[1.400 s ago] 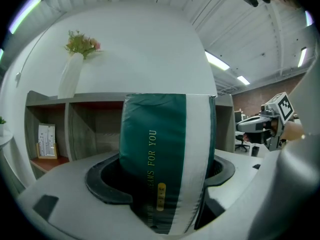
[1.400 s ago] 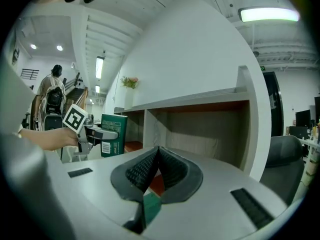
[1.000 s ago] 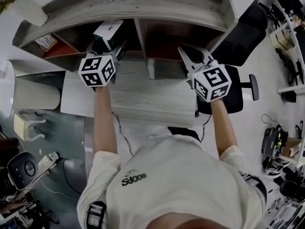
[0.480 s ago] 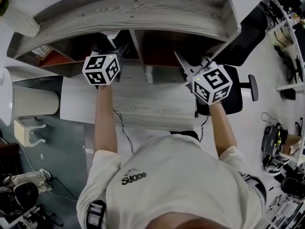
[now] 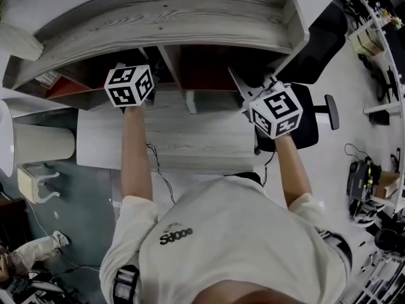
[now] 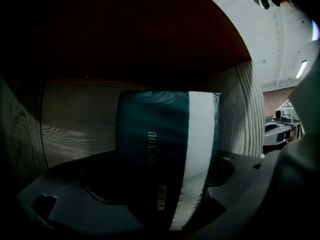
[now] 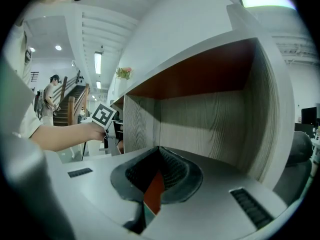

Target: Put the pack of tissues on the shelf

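Left gripper (image 6: 161,186) jaws clamped on the pack of tissues (image 6: 165,144), pack upright, dark teal with a white band, shelf (image 6: 75,119) wood-grain wall close behind the pack, dark red top above it

- Head view: from above the person, steeply down; takes in the shelf (image 5: 190,24) top, the desk (image 5: 196,138), both forearms and the floor around.
- Left gripper view: rides on the left gripper (image 6: 160,189), inside the shelf's left compartment, faces its back wall, very close; the pack of tissues (image 6: 160,134) fills the near centre; dark.
- Right gripper view: rides on the right gripper (image 7: 157,184), just outside the right compartment, looks level into it.
- Shared: the right gripper view catches the left marker cube (image 7: 104,115), also seen from the head view.
- The wood panel at the left gripper view's right edge is possibly the divider seen in the right gripper view.
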Motion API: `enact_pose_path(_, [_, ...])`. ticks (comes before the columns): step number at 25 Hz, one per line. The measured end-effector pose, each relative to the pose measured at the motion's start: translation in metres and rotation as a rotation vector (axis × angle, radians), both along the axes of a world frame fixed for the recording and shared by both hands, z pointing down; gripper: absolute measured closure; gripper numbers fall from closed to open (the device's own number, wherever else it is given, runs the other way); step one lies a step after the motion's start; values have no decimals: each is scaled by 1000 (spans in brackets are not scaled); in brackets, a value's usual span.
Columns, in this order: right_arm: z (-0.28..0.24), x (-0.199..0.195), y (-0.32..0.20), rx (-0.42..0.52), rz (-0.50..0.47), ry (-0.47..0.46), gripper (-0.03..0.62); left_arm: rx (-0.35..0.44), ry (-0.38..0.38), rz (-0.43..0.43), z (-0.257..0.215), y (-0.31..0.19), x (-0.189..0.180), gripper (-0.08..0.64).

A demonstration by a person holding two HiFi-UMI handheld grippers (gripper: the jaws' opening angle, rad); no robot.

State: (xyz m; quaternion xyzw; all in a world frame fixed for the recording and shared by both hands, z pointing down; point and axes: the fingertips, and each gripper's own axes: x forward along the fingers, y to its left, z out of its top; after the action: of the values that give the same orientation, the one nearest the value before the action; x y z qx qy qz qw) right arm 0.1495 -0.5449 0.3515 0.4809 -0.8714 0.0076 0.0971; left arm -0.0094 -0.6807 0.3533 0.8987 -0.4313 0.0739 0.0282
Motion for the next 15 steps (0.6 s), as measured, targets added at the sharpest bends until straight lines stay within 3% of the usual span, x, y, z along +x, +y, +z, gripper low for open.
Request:
enact_pose_path(7, [-1, -1, 12, 8, -9, 13, 588, 37, 73, -36, -13, 15, -20, 117])
enact_pose_path(15, [-8, -24, 54, 41, -23, 41, 588, 25, 55, -113, 0, 99, -84, 125])
